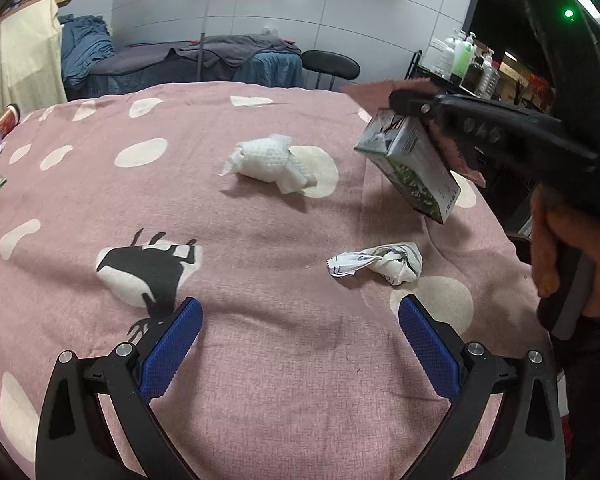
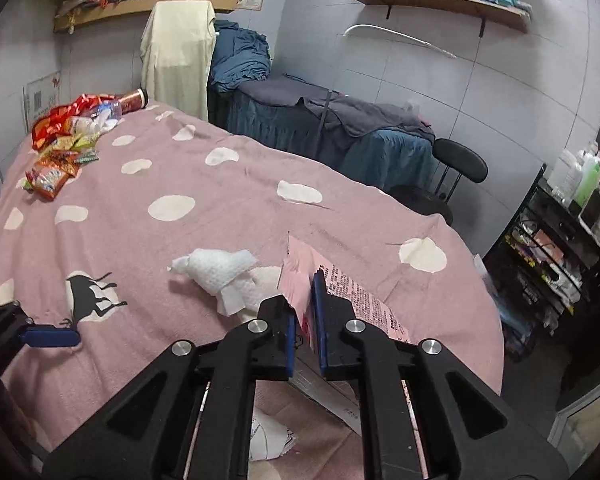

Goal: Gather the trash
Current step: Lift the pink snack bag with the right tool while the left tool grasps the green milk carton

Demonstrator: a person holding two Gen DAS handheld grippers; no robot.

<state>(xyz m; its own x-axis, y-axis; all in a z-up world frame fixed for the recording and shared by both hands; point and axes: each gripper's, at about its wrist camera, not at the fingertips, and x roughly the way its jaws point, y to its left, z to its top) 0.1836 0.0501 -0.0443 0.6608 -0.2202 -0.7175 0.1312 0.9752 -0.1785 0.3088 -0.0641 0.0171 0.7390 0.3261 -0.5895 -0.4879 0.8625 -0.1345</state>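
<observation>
My right gripper [image 2: 303, 312] is shut on a pink printed wrapper [image 2: 300, 268] and a small green-and-grey carton [image 1: 410, 164], held above the right side of the bed. In the left wrist view the right gripper [image 1: 412, 106] shows at upper right with the carton hanging from it. A crumpled white paper towel [image 1: 270, 162] lies mid-bed; it also shows in the right wrist view [image 2: 220, 270]. A crumpled printed white wrapper [image 1: 384, 264] lies nearer my left gripper [image 1: 300, 328], which is open and empty above the pink spotted bedspread [image 1: 260, 360].
A pile of snack wrappers and a red can [image 2: 68, 136] sits at the bed's far left corner. Beyond the bed are a blue-covered bed [image 2: 320, 120], a black stool [image 2: 460, 164] and a shelf rack of bottles [image 2: 572, 200] at right.
</observation>
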